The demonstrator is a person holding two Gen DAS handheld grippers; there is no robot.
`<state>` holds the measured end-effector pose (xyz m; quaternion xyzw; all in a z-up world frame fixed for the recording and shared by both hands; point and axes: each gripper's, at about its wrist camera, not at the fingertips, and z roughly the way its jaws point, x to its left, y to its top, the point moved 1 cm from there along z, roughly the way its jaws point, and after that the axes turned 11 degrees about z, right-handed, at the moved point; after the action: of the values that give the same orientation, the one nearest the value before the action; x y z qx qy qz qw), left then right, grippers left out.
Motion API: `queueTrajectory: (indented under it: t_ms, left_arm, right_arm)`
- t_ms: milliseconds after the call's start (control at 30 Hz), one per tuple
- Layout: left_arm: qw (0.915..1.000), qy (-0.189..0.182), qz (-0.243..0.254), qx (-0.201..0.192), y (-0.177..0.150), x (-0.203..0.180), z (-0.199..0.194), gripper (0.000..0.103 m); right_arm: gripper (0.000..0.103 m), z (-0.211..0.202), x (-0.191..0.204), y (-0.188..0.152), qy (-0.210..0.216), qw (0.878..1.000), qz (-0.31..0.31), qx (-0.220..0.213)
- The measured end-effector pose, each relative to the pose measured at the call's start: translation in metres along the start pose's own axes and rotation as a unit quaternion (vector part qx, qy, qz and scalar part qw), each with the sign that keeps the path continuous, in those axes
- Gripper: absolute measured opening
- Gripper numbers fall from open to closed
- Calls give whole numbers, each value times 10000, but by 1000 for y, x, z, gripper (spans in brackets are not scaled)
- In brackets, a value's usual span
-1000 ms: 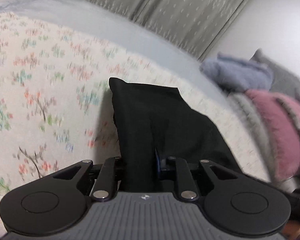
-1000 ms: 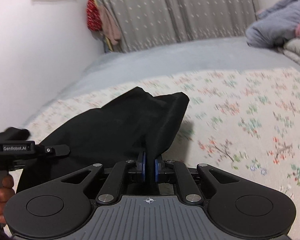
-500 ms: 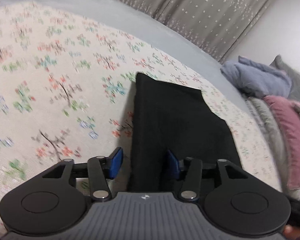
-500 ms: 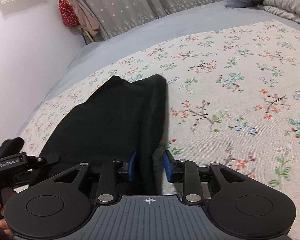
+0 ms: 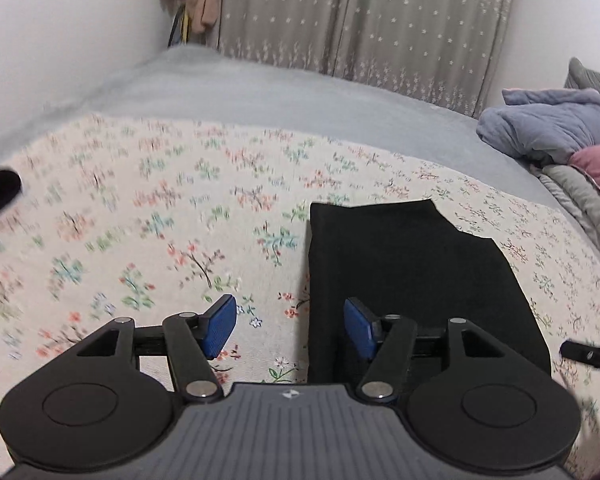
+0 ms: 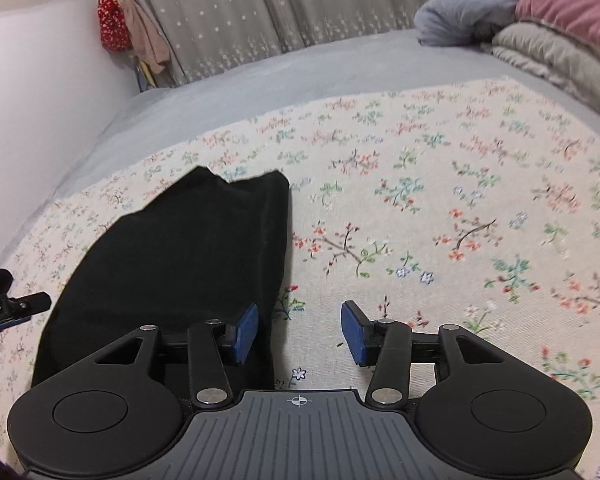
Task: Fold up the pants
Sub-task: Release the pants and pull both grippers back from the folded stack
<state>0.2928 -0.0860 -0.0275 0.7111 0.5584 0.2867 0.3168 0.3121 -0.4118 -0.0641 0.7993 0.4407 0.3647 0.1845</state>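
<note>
The black pants lay folded flat on the floral bedspread. Both the left gripper and the right gripper had jaws opening, gripping nothing; the pants' edge lay under each gap.

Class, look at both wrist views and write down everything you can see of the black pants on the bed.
The black pants are plain, matte, soft-looking cloth, folded into a flat, roughly oblong stack lying on the floral bedspread. The far end shows a stepped edge where layers do not quite line up. No waistband, pockets or seams can be made out. Both grippers' jaws are opening: the left gripper straddles one long edge, the right gripper the other, pads not pressing the cloth.
</note>
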Motion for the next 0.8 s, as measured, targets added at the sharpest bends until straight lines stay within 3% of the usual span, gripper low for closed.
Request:
queueTrajectory:
  t_ms: [200,500,667,800]
  left_arm:
    - [9988,282,345,-226,2,-17,-24,61]
    - [9980,296,489,-273,-11,-33,-48,61]
    - [9978,300,457,-363,-20,-29,-83,61]
    - [9954,499,265,-773,-22,-20,-125,68]
  right_arm:
    - [46,-38,22,-4,232,9991,-279,-231]
    - [46,-83,47,-27,388,9962,-641,-436]
    - [46,-117,56,-36,490,9929,-779,-751]
    - [54,-154,68,-48,653,9876,-1001,-1014]
